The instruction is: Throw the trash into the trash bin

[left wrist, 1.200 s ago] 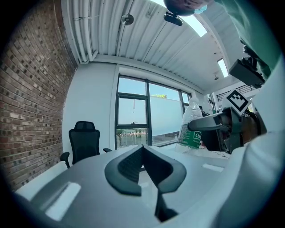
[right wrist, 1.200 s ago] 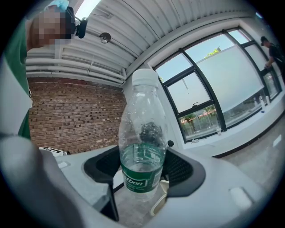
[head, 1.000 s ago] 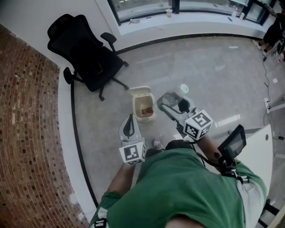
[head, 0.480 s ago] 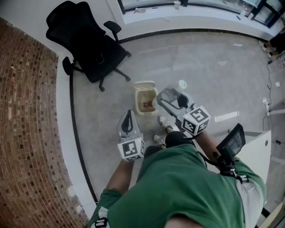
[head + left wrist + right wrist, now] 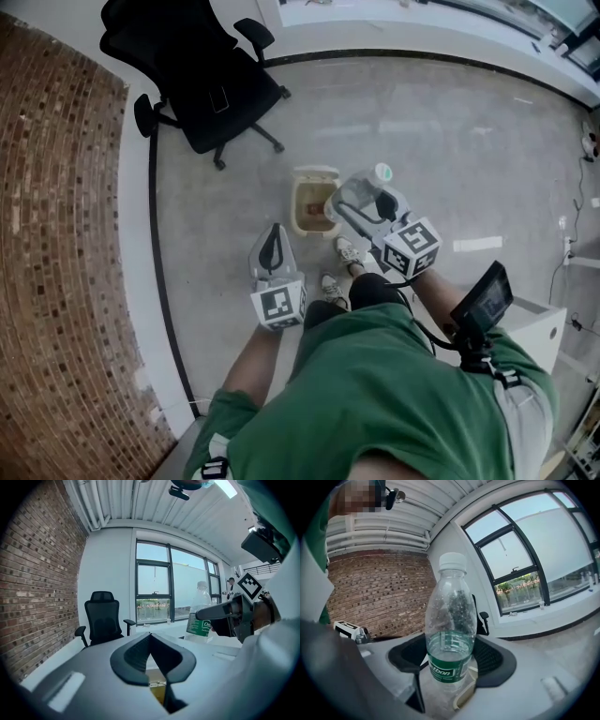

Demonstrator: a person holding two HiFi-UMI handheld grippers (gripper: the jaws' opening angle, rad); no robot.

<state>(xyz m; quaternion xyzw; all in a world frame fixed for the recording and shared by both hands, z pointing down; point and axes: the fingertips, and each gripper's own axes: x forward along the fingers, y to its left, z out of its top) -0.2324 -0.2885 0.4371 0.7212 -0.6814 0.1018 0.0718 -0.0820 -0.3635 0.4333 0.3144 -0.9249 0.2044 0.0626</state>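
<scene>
A beige open-topped trash bin [image 5: 302, 182] stands on the grey floor, with something brown inside it. My right gripper [image 5: 354, 202] is shut on a clear plastic bottle [image 5: 364, 190] with a green label and white cap, held just beside the bin's right rim. In the right gripper view the bottle [image 5: 451, 634] stands upright between the jaws of my right gripper [image 5: 452, 662]. My left gripper [image 5: 273, 234] hangs shut and empty, near and left of the bin. In the left gripper view my left gripper [image 5: 151, 637] has the bin [image 5: 158, 693] showing below its jaws and the bottle [image 5: 200, 616] at the right.
A black office chair [image 5: 211, 80] stands beyond the bin to the left, by a brick wall [image 5: 66, 234]. The person's shoes [image 5: 349, 251] are just short of the bin. A white tabletop [image 5: 539, 323] lies at the right, and windows run along the far wall.
The person has stepped closer to the bin. The right gripper with the bottle has moved up to the bin's right rim; the left gripper stays shut and near the bin.
</scene>
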